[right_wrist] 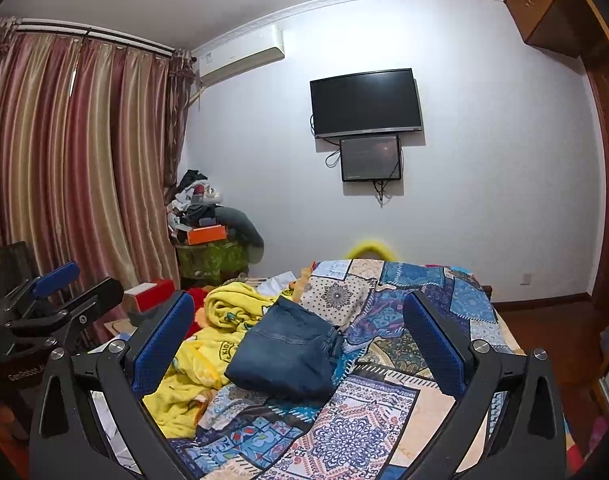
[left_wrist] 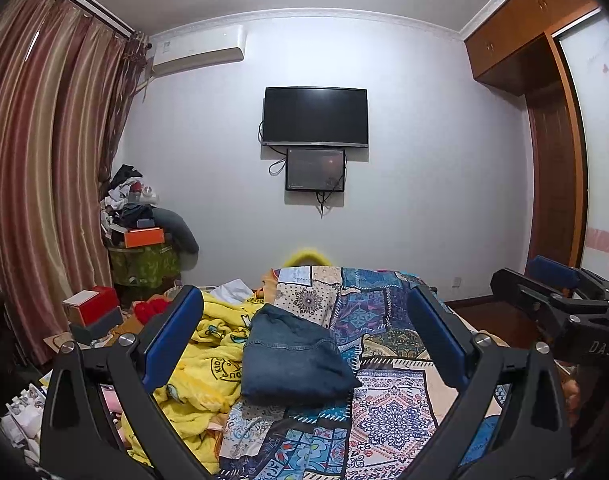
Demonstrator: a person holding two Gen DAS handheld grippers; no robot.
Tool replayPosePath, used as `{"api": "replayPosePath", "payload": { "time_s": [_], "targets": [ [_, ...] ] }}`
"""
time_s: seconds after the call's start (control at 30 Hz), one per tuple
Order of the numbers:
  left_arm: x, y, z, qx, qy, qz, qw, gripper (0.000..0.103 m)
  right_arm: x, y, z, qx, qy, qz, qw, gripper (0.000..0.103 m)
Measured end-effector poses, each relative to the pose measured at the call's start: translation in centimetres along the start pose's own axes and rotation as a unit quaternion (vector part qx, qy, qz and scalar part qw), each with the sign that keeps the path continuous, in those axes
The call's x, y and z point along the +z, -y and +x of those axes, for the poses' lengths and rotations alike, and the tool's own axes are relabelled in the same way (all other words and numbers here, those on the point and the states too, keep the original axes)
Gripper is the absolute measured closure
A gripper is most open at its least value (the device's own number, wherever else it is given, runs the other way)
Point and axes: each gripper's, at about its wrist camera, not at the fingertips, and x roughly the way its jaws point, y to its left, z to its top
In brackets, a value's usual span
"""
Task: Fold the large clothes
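Bedroom w/ pale wall at the back: dark TV (left_wrist: 315, 117) mounted centre, smaller screen (left_wrist: 315, 169) just below it, AC unit (left_wrist: 198, 51) upper left, striped curtains (left_wrist: 44, 152) down the left edge, wood wardrobe (left_wrist: 544, 80) upper right. Bed w/ patchwork cover (left_wrist: 384, 400) fills the lower part of both views. Folded jeans (left_wrist: 294, 356) lie on the cover, centre frame, touching a rumpled yellow blanket (left_wrist: 208, 360) on their left. Left hand-held gripper (left_wrist: 304, 340) is wide open, blue pads apart either side of the jeans in view, holding nothing. Right hand-held gripper (right_wrist: 298, 340) is likewise spread wide & empty; it also shows at the right edge of the left wrist view. Clutter pile w/ orange box (left_wrist: 143, 237) sits mid-left by the curtains.
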Motion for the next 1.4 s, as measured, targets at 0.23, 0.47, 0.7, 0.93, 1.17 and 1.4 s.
{"api": "replayPosePath", "payload": {
  "time_s": [0.23,0.47,0.7,0.93,1.17,1.4],
  "targets": [
    [-0.3,0.0,0.5,-0.002,-0.007,-0.001,1.0,0.001,0.0,0.0,0.1,-0.002,-0.002,0.0,1.0,0.0],
    [-0.5,0.0,1.1,-0.006,-0.016,-0.005,0.9998,0.001,0.1,0.1,0.1,-0.004,-0.004,0.0,1.0,0.0],
    [-0.7,0.0,1.6,-0.015,-0.026,-0.006,0.9995,0.001,0.0,0.1,0.3,-0.007,-0.007,0.001,1.0,0.0],
    [-1.0,0.2,1.9,-0.02,-0.03,-0.008,0.9993,0.001,-0.1,0.0,0.4,-0.01,-0.009,0.001,1.0,0.0],
    [-1.1,0.3,2.1,-0.025,-0.033,-0.007,0.9991,0.001,-0.1,0.1,0.7,-0.012,-0.012,0.005,1.0,0.0],
    [-1.3,-0.2,2.4,-0.028,-0.039,-0.014,0.9988,0.001,-0.2,0.2,1.1,-0.013,-0.017,0.006,1.0,0.0]
  ]
}}
